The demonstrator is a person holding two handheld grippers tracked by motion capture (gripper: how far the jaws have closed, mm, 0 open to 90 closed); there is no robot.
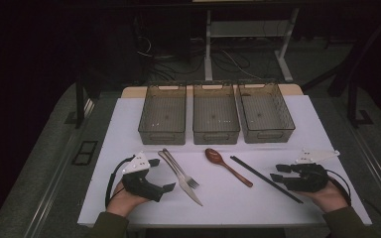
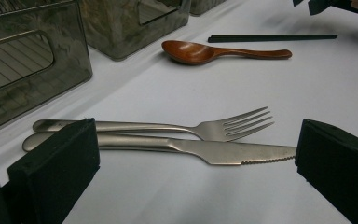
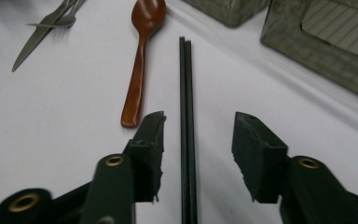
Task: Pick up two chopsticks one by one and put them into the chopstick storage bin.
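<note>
A steel fork and knife lie side by side on the white table top, left of centre. To their right lie a brown wooden spoon and a pair of black chopsticks. My left gripper rests at the front left, open wide; in the left gripper view the knife and fork lie just past its jaws. My right gripper is open astride the chopsticks, its pads clear of them, with the spoon just to the left.
Three see-through grey bins stand in a row at the back of the table, with nothing inside. Beyond the far edge are desk legs and cables on a dark floor. A person's hands hold both grippers at the front edge.
</note>
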